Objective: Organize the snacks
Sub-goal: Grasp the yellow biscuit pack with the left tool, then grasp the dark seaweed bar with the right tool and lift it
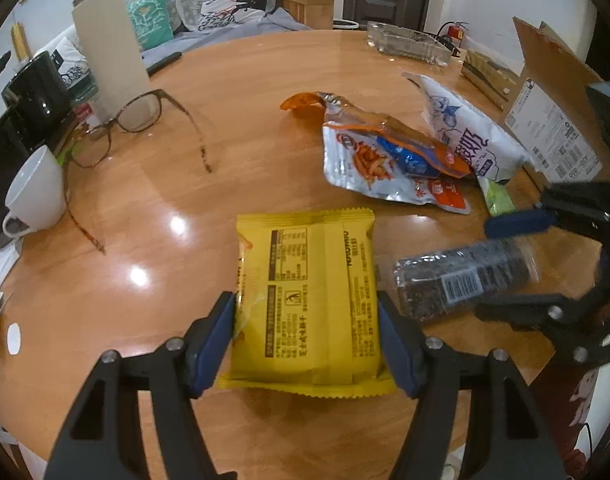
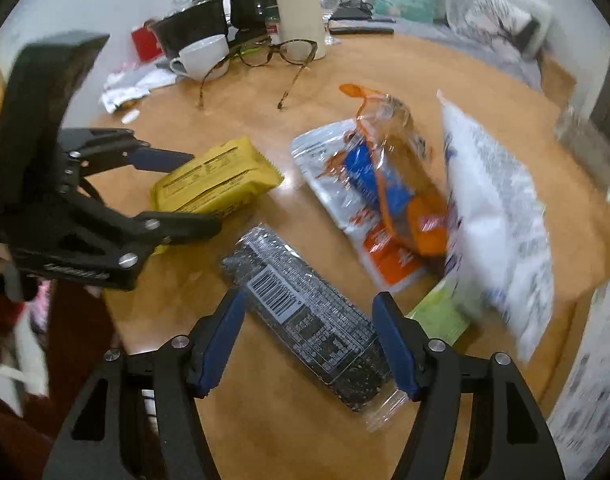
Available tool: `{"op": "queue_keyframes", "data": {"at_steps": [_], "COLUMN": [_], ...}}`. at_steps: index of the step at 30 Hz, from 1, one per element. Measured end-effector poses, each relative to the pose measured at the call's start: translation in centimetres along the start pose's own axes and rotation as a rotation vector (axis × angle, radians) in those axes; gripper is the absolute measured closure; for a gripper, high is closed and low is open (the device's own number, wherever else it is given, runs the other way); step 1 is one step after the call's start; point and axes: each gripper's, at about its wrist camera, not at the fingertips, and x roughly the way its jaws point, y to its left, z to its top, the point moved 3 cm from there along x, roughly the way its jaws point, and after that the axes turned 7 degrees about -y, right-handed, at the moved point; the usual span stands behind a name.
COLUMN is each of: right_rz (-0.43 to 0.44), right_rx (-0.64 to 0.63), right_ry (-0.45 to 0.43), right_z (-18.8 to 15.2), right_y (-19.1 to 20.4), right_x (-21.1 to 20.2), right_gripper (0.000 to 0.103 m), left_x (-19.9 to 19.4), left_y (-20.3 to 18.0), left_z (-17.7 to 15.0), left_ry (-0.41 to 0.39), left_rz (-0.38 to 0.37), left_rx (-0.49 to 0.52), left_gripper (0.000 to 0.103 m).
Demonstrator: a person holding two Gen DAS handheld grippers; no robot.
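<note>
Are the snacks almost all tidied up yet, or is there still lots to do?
Still lots. Nothing looks put away yet. The left gripper is squeezing the yellow packet, and the right gripper sits around the dark seed bar, though I can't tell if it's pinching it. The orange-and-silver bags, the white bag and a green packet still lie loose on the table.

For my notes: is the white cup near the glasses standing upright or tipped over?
Tipped. The white cup leans sideways, its open mouth turned sideways, not up.
</note>
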Motion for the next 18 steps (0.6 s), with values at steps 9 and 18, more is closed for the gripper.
{"op": "queue_keyframes", "data": {"at_steps": [9,18], "right_rz": [0.023,0.104], "right_rx": [0.01,-0.014], "right_ry": [0.03,0.024], "right_z": [-1.0,-3.2], "right_y": [0.5,3.0], "right_x": [-0.6,-2.2], "right_gripper": [0.039,0.039], "left_x": [-0.3,-0.3], "left_y": [0.7,0.8], "left_z": [-0.6,-0.6], "left_ry": [-0.01,-0.011], "left_rz": [-0.015,-0.013], "left_rx": [-0.015,-0.026], "left_gripper": [0.037,0.037]}}
